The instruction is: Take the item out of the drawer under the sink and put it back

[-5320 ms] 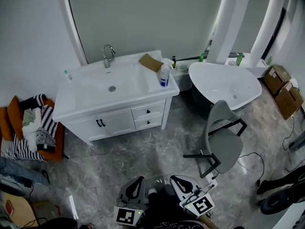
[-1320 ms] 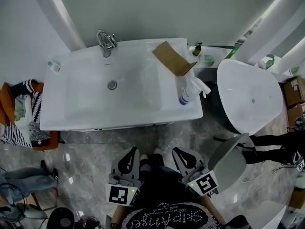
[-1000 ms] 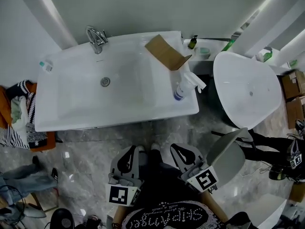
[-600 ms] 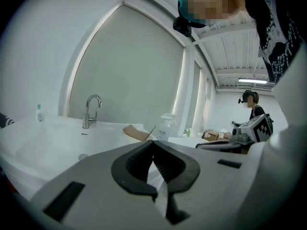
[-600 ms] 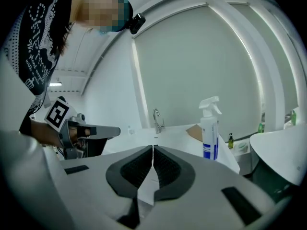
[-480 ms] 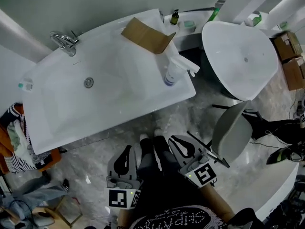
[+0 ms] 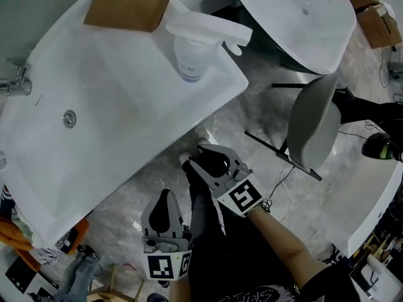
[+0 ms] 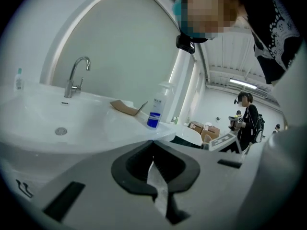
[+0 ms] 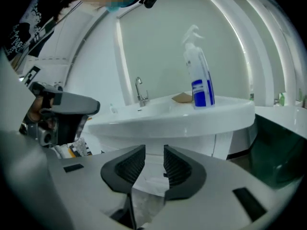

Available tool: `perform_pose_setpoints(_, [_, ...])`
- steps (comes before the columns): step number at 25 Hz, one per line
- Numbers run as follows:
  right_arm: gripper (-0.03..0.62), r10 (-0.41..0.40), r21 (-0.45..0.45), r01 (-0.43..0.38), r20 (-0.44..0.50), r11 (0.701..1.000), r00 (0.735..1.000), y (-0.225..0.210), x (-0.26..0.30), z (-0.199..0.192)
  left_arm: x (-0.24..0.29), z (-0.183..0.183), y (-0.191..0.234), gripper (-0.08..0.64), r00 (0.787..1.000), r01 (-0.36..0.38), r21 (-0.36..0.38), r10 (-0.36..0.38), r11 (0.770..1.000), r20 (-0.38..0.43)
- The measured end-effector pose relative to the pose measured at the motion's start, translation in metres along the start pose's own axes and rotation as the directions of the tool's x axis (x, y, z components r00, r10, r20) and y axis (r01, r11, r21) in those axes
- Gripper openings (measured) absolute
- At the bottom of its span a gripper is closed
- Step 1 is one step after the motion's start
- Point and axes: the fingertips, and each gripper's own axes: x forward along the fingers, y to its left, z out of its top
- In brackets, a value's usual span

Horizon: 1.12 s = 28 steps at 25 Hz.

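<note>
The white sink top fills the upper left of the head view and hides the drawers below it. My right gripper reaches to the sink's front edge. Its jaws have just been opening and now stand apart with nothing between them. In the right gripper view the white cabinet front under the sink lies straight ahead of the right gripper. No drawer stands out. My left gripper hangs lower and further back over the floor. Its jaws meet, holding nothing.
A spray bottle and a piece of cardboard rest on the sink's right end, with the faucet at the far left. A grey chair and a white bathtub stand to the right. A person stands far off.
The view has dropped close to the sink. Both grippers have come down. The right one has pushed forward to the sink's edge and its jaws have parted. The left one stays shut.
</note>
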Motion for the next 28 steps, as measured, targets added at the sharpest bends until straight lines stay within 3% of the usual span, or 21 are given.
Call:
perform_pose_setpoints(5, [0.112,-0.074,-0.029,0.075,0.029,0.997,0.997,-0.022,0.063,-0.045,0.024,-0.054,0.006,0.005,0.998,0.034,-0.051,-0.037,0.998,-0.059])
perform_pose_setpoints(9, [0.12,-0.123,-0.057,0.122,-0.012,0.991,0.992,-0.031,0.104,-0.088,0.03,-0.085,0.008,0.005,0.994,0.033,-0.094,-0.042,0.995,-0.1])
perform_pose_setpoints(15, [0.124,-0.186,-0.031,0.185,-0.048,0.982,0.981,-0.044,0.145,-0.133,0.035,-0.119,0.009,0.005,0.986,0.056,-0.137,-0.077,0.989,-0.15])
perform_pose_setpoints(28, [0.132,-0.224,-0.005,0.224,-0.044,0.974,0.973,-0.051,0.187,-0.142,0.029,-0.133,0.023,0.005,0.981,0.07,-0.178,-0.1,0.982,-0.166])
